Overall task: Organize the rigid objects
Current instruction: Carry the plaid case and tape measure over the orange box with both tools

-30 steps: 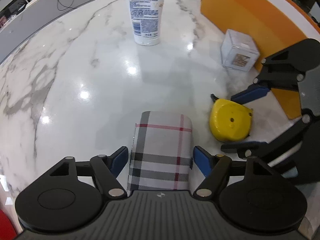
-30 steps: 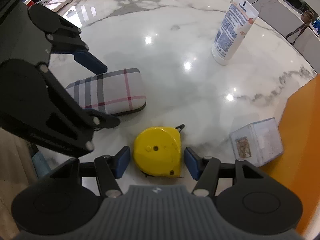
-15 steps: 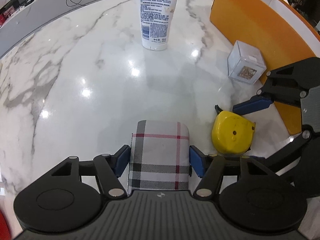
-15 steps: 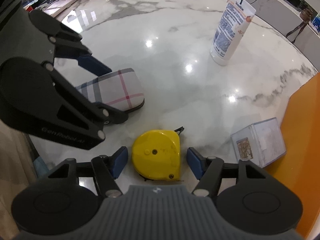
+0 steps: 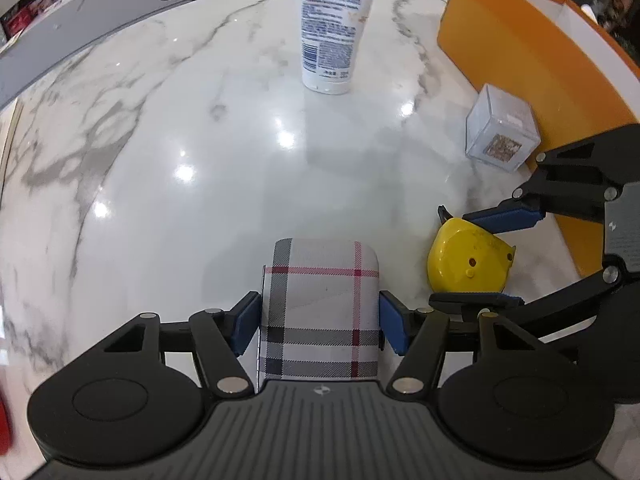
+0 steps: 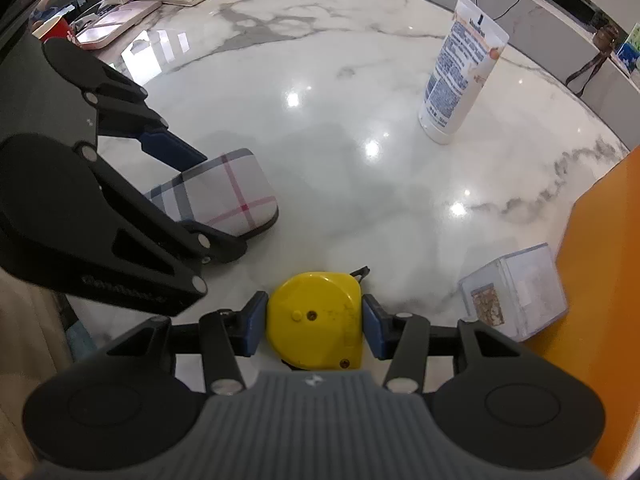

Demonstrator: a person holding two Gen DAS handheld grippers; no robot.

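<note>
While the plaid case (image 5: pixel 320 312) lay on the marble table (image 5: pixel 200 160), the left gripper (image 5: pixel 319 322) clamped its sides, and just to its right the right gripper (image 6: pixel 314 322) gripped the yellow tape measure (image 6: pixel 314 320). Farther right sat a clear cube box (image 5: pixel 500 134) beside an orange box (image 5: pixel 528 52); a lotion tube (image 5: pixel 330 28) stood far off.
</note>
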